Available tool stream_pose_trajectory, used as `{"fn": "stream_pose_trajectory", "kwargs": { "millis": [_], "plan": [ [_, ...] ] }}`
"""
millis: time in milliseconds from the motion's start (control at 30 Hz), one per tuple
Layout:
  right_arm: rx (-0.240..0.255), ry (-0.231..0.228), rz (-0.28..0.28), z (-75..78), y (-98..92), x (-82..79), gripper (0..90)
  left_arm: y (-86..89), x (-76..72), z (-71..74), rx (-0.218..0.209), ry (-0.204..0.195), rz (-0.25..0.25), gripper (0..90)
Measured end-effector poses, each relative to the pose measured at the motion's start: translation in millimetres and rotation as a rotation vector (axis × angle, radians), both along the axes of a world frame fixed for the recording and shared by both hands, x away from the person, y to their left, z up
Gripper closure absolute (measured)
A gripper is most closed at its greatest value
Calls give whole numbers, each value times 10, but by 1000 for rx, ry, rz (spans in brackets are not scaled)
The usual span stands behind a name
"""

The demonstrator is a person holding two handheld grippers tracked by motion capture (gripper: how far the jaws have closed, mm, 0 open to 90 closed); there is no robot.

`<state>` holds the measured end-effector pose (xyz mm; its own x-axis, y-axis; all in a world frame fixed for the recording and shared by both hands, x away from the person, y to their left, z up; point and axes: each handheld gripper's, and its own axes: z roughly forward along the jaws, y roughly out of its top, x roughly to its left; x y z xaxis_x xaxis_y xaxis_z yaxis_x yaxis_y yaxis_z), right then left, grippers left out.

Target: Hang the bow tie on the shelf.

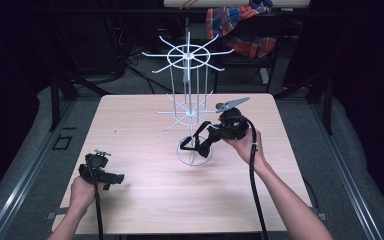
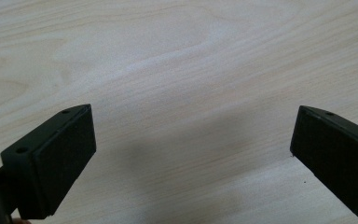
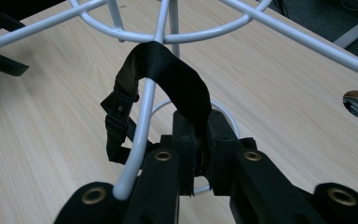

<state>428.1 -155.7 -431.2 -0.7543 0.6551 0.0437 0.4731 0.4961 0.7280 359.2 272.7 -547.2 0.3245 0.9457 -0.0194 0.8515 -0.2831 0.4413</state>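
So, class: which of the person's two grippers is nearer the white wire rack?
Right. The right gripper is at the white wire rack, jaws shut on a black strap looped over a prong. The left gripper rests apart, open, near the table's front left.

colours and patterns

pale wood-grain table (image 1: 145, 200). white wire rack (image 1: 188, 60), with a black strap (image 3: 168, 70) draped over one white prong. black grippers, left (image 1: 107, 177) and right (image 3: 198, 140), brass-coloured rivets on the right one. red, orange and blue plaid cloth (image 1: 240, 22) at the back. grey floor (image 1: 25, 165).
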Motion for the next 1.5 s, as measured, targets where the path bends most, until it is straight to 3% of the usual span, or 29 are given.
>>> {"fn": "stream_pose_trajectory", "kwargs": {
  "millis": [200,233,267,533,733,1100,1333,1500],
  "plan": [
    [14,3,-12,19,-44,-13,635,16,-4,8,-2,-3,-2,1],
    [14,3,-12,19,-44,-13,635,16,-4,8,-2,-3,-2,1],
    [-4,1,-13,39,-53,-31,580,13,-5,12,-2,-2,-3,1],
    [-42,-48,-28,134,-114,-141,416,1,-6,15,0,-6,-1,1],
    [-61,-37,-23,160,-219,-212,299,1,-9,24,-1,-4,-3,1],
    [-75,-6,-15,169,-434,-353,151,-5,-10,27,-2,-5,-1,1],
    [-92,8,-17,126,-544,-475,114,-5,-6,23,-2,-4,-2,1],
    [-146,28,-37,4,-678,-608,66,-20,-4,25,1,-7,-9,1]
  ]
}}
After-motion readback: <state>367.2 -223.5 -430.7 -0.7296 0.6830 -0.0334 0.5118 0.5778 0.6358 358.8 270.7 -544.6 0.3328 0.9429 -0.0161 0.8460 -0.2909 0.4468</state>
